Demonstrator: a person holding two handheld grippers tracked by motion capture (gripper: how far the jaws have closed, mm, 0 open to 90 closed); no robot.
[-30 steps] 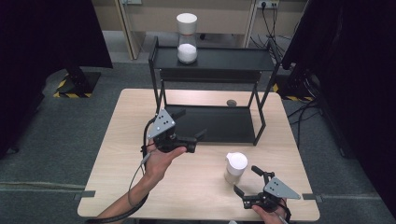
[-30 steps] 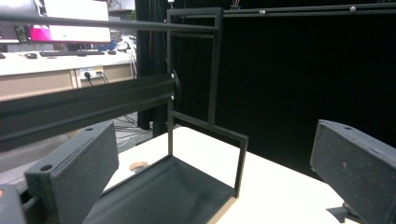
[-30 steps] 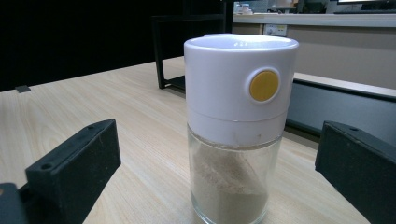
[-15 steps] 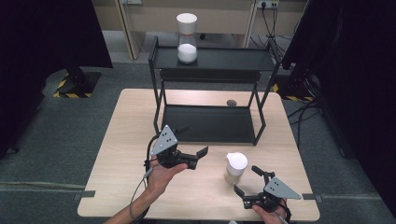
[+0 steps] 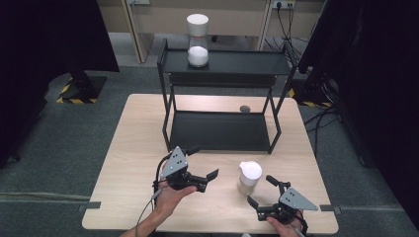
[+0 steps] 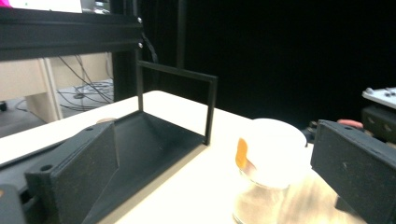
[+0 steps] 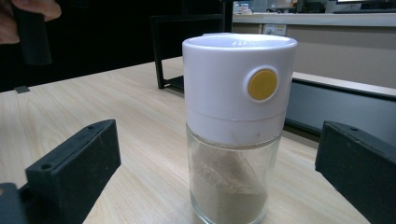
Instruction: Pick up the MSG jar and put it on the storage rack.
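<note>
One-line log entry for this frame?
left tool: open, aimed at shaker | right tool: open, near shaker | shaker: upright on table, untouched | rack: behind

The right tongs (image 7: 224, 186) stand with both black jaws spread wide, rising at 7 and 4 o'clock, neither touching anything. Between them, upright on the pale wooden desk (image 7: 116, 107), stands a spice shaker (image 7: 236, 126): a clear glass body holding beige powder under a tall white cap with a round yellow button. At 1 o'clock behind it runs the black metal rack (image 7: 327, 105). At 11 o'clock a hand (image 7: 28, 11) grips something black.
</note>
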